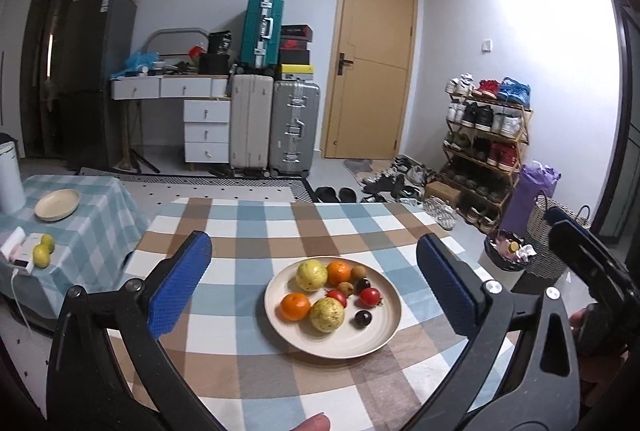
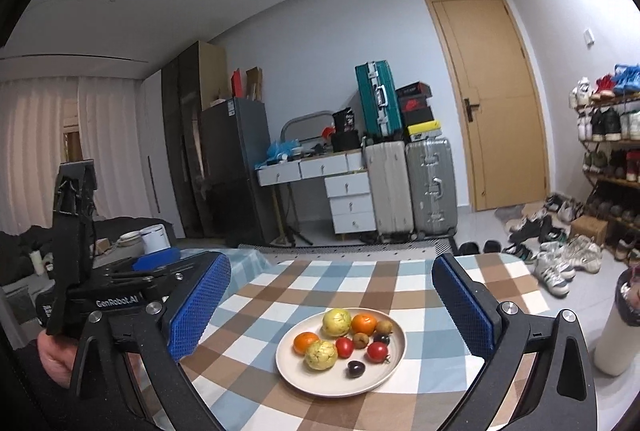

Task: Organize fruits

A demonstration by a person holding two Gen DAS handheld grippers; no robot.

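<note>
A beige plate (image 1: 280, 327) stands on the brown-and-blue checked tablecloth (image 1: 240, 231). It holds two yellow guavas (image 1: 311, 274), two oranges (image 1: 295, 307), two red tomatoes (image 1: 370, 296), dark plums (image 1: 363, 319) and small brown fruits (image 1: 359, 272). My left gripper (image 1: 313, 243) hangs open above the near side of the plate, with nothing between its blue pads (image 1: 180, 287). In the right wrist view the same plate (image 2: 304, 375) lies below my right gripper (image 2: 331, 261), which is also open and empty, its blue pads (image 2: 196, 307) wide apart.
A side table with a teal checked cloth (image 1: 92, 231) at the left carries an empty beige plate (image 1: 57, 204), two green-yellow citrus fruits (image 1: 42, 254) and a white canister (image 1: 10, 175). A lined waste bin (image 1: 504, 255) and a woven basket (image 1: 548, 231) stand on the floor at the right.
</note>
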